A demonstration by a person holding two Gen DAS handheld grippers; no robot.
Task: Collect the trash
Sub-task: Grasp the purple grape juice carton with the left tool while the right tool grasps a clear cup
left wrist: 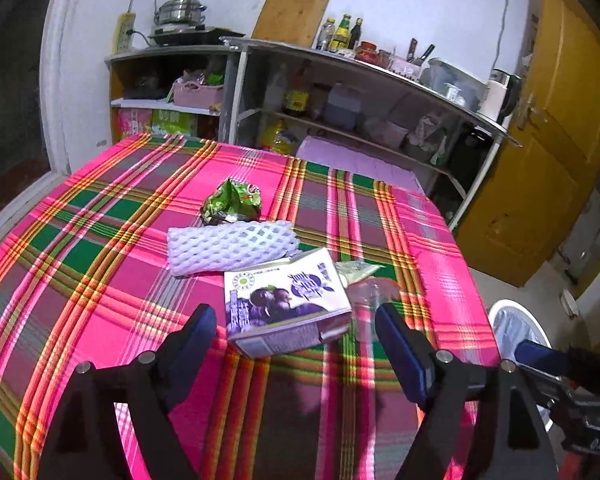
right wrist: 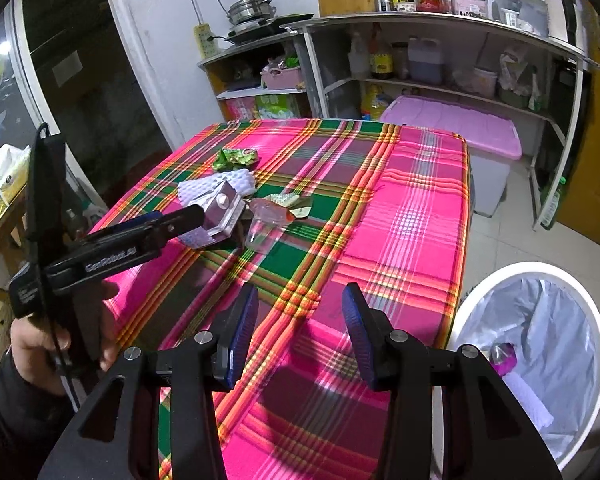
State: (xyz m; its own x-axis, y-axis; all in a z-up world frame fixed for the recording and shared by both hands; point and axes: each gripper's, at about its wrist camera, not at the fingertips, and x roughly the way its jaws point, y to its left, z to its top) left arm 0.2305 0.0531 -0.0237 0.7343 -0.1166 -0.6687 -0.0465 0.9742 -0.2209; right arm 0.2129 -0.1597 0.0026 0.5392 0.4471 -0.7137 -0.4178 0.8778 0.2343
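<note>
The right gripper [right wrist: 300, 336] hangs over the near edge of the table [right wrist: 420, 208], its ribbed blue pads spread wide and empty; just off the table's right edge stands a round white bin [right wrist: 580, 300] lined with a glossy grey bag, crumpled purple and white scraps already lying inside. Further in, the left gripper [left wrist: 296, 332] reaches from the left side, jaws wide and holding nothing, its pads on either side of the near end of a boxy purple-and-white juice carton [left wrist: 288, 300] that lies flat on the pink, green and orange plaid cloth. Just right of the carton rests a clear plastic cup [right wrist: 262, 226] on its side, with a flat, torn greenish packet [right wrist: 296, 204] beyond it. Touching the carton's far end lies a soft white foam net sleeve [left wrist: 232, 246], and past that a crinkled shiny green wrapper [left wrist: 232, 202], toward the table's middle. Behind the far edge stand a pink-lidded storage box [right wrist: 452, 128] and metal shelves [right wrist: 440, 26] crowded with bottles.
</note>
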